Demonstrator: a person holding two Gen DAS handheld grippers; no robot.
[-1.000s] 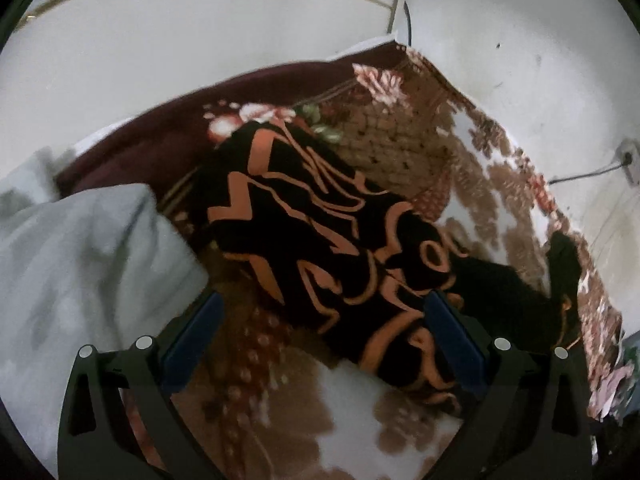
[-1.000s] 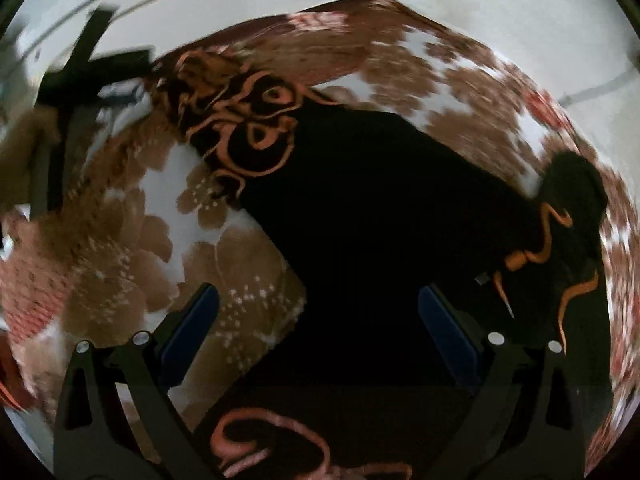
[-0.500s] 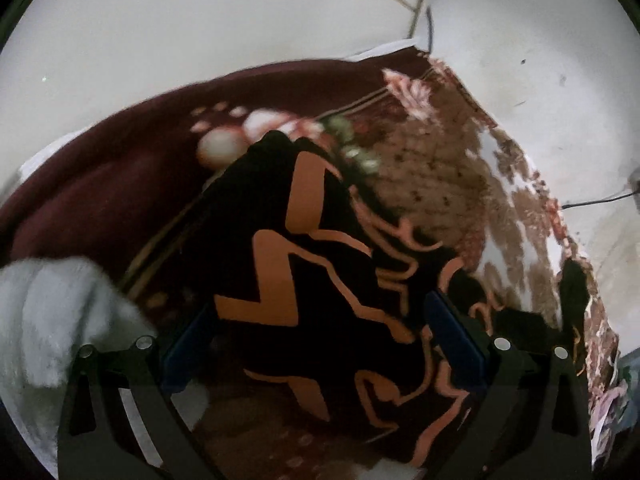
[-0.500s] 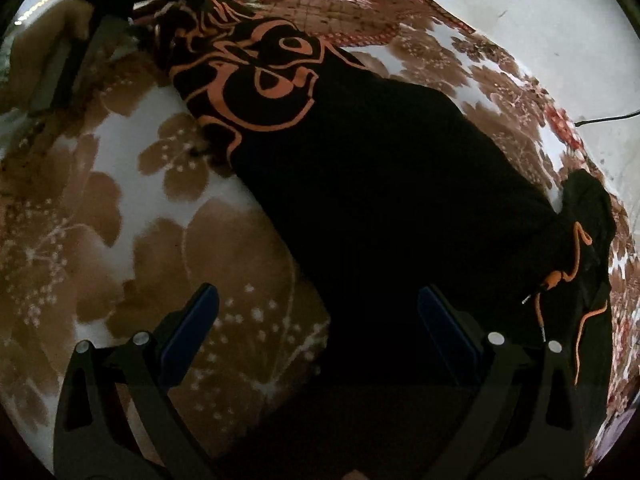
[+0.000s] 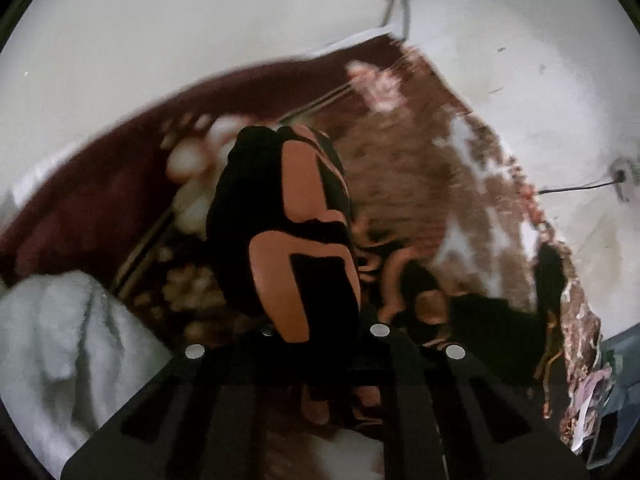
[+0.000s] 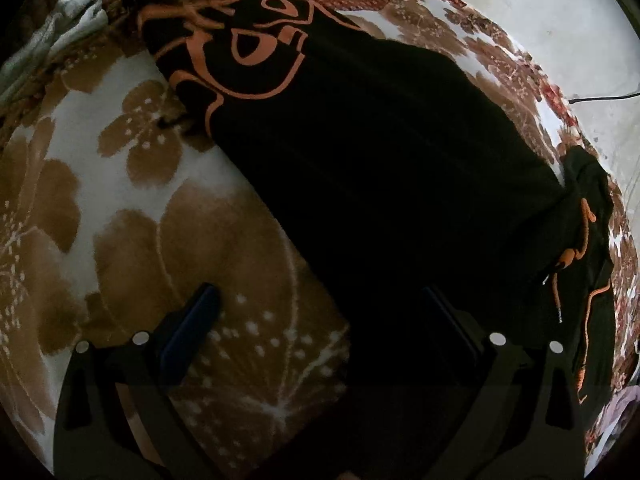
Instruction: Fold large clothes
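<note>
Fingers of my left gripper pinch the black garment; right gripper gapes (cloth toward 12 o'clock). Thin bite: fabric may slip.

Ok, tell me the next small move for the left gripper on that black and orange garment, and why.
Probably lift the left gripper and carry its pinched end toward the right gripper. The left one is shut on a bunched end of the black garment, which otherwise lies stretched out on the floral blanket. The right gripper is open over the other end and holds nothing, so the fold rests on the left.
</note>
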